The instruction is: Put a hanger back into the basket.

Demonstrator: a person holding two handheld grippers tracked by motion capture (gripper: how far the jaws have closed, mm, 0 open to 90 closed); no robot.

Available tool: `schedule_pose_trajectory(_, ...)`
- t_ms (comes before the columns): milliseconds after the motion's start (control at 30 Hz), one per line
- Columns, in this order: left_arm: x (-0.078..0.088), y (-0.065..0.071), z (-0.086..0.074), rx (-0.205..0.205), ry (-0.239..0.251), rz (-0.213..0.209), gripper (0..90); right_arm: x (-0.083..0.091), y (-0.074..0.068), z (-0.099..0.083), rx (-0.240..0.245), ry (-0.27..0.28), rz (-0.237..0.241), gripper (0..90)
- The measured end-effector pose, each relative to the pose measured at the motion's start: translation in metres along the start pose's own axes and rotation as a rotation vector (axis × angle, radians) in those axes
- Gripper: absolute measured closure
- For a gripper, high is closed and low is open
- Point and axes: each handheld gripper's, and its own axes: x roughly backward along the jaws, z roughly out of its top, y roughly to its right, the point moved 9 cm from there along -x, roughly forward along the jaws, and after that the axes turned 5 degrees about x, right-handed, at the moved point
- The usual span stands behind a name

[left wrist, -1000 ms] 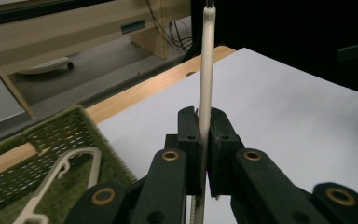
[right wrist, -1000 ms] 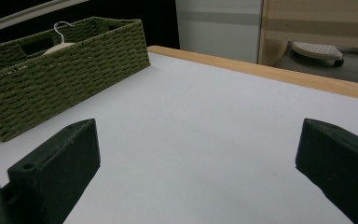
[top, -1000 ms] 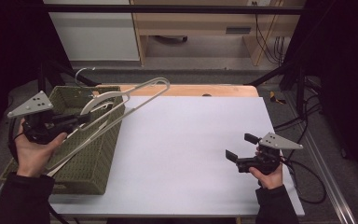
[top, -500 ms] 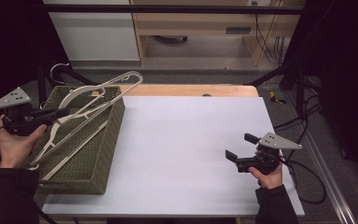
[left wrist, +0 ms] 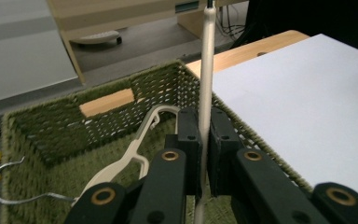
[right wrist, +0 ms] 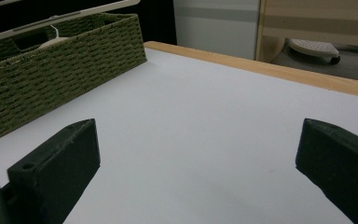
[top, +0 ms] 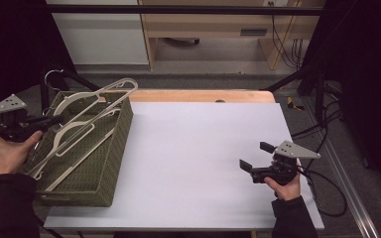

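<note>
The left gripper [left wrist: 204,154] is clamped on the thin bar of a cream plastic hanger [top: 96,101], holding it tilted over the green woven basket [top: 114,148] at the table's [top: 198,148] left edge. The right gripper [top: 256,156] rests near the table's right side, jaws wide apart and empty.

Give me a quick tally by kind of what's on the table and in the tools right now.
Hangers: 2, one clamped in the left tool, one lying in the basket
Woven green basket: 1
Tools: 2, counting the right tool with its jaws apart over the white tabletop
Total: 5
</note>
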Motion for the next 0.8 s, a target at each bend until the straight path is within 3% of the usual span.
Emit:
schedule_pose_trajectory(367,0.004,-0.017,-0.013,0.016,0.000,0.018,85.1,0.000,0.000,-0.001,-0.003,-0.003,0.000,0.3)
schedule_pose_trajectory(667,0.009,-0.032,-0.034,0.050,-0.043,0.049,85.2,0.000,0.000,-0.001,-0.002,-0.005,0.002,0.3)
schedule_pose_trajectory(800,0.007,-0.030,-0.043,0.062,-0.061,0.036,85.3,0.000,0.000,-0.002,0.001,-0.008,0.001,0.3)
